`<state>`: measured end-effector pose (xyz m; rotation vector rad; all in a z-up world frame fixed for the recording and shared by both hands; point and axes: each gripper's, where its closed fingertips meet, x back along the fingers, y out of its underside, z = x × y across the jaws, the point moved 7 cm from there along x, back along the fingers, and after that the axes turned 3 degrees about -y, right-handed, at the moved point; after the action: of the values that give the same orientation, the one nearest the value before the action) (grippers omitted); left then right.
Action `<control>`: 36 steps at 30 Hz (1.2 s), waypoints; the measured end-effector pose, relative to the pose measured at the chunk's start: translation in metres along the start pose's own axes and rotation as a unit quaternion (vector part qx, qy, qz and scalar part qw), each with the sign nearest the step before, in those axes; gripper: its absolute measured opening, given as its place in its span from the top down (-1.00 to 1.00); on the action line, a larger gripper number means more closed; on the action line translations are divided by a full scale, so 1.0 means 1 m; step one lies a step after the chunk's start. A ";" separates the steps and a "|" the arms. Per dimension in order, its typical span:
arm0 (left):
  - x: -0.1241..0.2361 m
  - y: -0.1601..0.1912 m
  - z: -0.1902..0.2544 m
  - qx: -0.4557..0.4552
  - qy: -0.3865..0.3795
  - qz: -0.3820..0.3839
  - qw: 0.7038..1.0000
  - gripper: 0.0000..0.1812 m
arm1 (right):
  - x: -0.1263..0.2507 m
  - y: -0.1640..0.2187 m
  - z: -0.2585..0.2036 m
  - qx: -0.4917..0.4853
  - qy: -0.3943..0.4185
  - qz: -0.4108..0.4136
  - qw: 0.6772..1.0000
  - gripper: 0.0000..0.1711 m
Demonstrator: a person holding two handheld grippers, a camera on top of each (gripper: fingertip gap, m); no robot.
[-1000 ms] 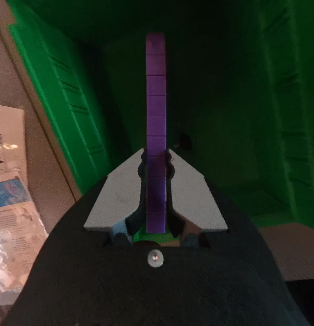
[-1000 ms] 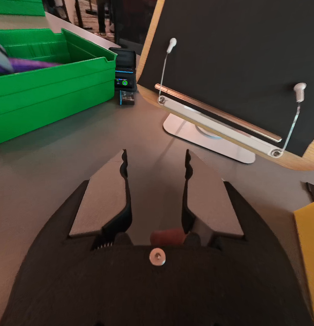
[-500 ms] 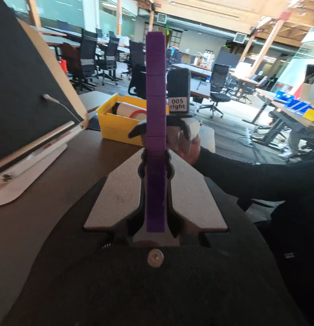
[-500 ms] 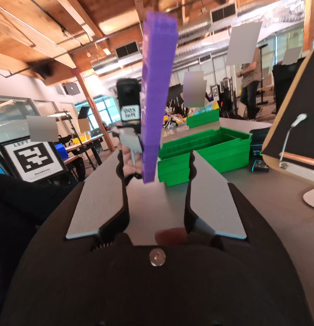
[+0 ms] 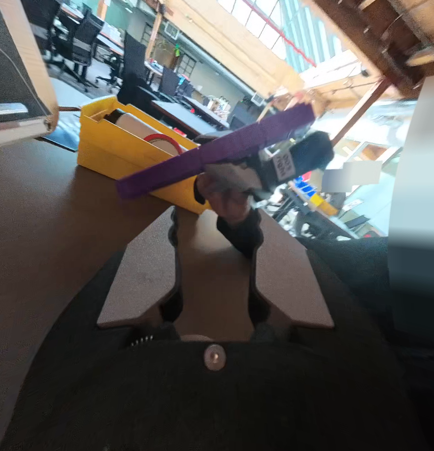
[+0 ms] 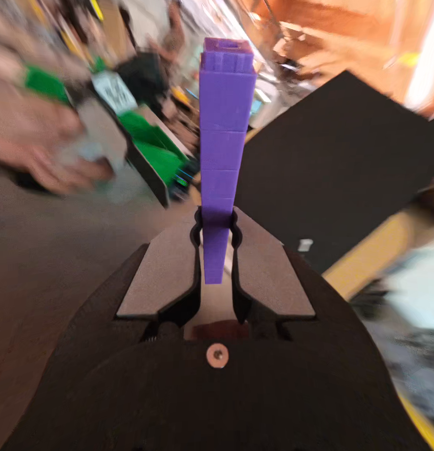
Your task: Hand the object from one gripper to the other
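Above the brown table (image 5: 40,219) our right gripper (image 6: 216,219) clamped the purple block rod (image 6: 223,146) near its lower end; our left gripper (image 5: 214,234), fingers apart, sat below the rod, empty

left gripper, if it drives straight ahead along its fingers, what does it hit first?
Probably the person's hand holding the right gripper, which sits just past the left gripper's open fingertips. The purple bar crosses above that line. Depth is unclear and the picture is blurred.
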<state>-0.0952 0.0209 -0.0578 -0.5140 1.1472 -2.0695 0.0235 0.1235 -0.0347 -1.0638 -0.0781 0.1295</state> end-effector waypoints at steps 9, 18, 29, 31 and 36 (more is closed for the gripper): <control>-0.008 0.031 0.007 0.151 0.166 -0.096 0.970 0.34 | -0.021 0.020 -0.048 0.528 0.162 -0.116 0.826 0.80; -0.023 0.044 -0.008 0.021 0.043 -0.146 0.988 0.71 | -0.015 0.036 -0.054 0.529 0.135 -0.135 0.827 0.48; -0.020 0.035 -0.004 -0.250 -0.178 -0.180 0.934 0.78 | -0.004 0.048 -0.039 0.484 0.122 -0.177 0.848 0.62; -0.019 0.033 -0.004 -0.255 -0.183 -0.170 0.934 0.79 | -0.007 0.050 -0.040 0.490 0.122 -0.197 0.840 0.78; -0.003 0.009 0.005 -0.292 -0.222 -0.082 0.927 0.19 | -0.010 0.055 -0.024 0.358 0.125 -0.231 0.896 0.80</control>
<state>-0.0866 0.0166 -0.0628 -1.3282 1.4575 -1.5822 0.0131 0.1276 -0.0939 -0.2931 -0.0417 -0.3913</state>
